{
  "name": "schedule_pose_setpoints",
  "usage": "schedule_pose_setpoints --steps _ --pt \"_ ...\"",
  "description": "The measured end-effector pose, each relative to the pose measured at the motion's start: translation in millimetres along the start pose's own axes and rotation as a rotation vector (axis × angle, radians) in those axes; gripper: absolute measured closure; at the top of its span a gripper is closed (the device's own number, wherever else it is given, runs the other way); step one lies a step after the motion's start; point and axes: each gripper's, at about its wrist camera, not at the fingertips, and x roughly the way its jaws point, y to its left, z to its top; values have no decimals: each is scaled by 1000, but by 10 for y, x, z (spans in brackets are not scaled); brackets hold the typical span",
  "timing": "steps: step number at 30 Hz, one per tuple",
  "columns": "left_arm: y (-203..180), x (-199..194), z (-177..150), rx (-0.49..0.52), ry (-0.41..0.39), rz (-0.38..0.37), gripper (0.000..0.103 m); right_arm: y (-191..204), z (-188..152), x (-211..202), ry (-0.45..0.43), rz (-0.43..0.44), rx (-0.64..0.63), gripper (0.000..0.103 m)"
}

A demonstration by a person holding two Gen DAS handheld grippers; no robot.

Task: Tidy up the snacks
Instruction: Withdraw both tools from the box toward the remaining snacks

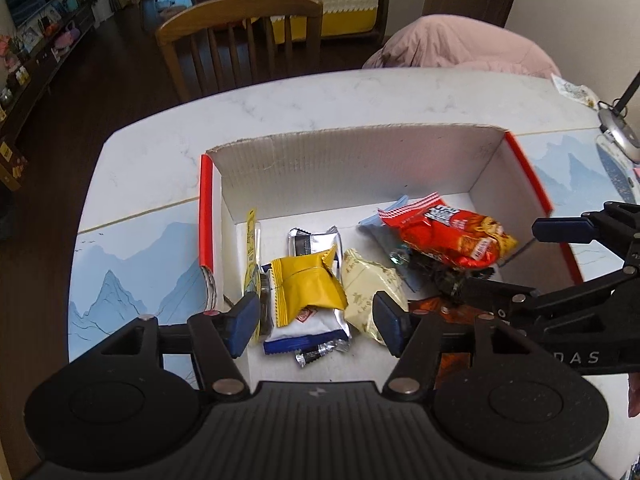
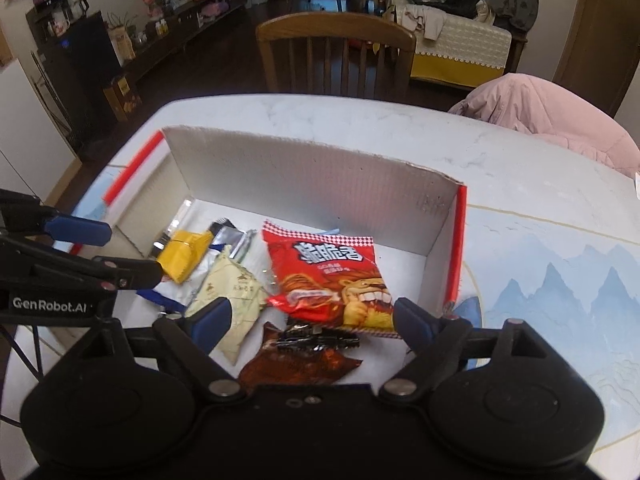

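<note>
A white marble-look table (image 1: 280,96) carries a pale blue mat with a mountain print (image 2: 560,280) across its near part. A shallow cardboard box with red edges (image 1: 360,148) sits directly on it, and a small printed wrapper (image 1: 572,90) lies near the far right corner

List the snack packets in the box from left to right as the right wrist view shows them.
yellow packet → cream packet → red snack bag. The silver, blue-white and dark brown packets overlap these too much to place.
</note>
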Motion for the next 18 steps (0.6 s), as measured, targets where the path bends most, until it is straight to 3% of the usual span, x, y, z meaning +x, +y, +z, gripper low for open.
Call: schedule_pose_setpoints --steps 18 --pt "3 -906 -488 -13 -175 -73 39 298 -361 -948 -153 48 29 11"
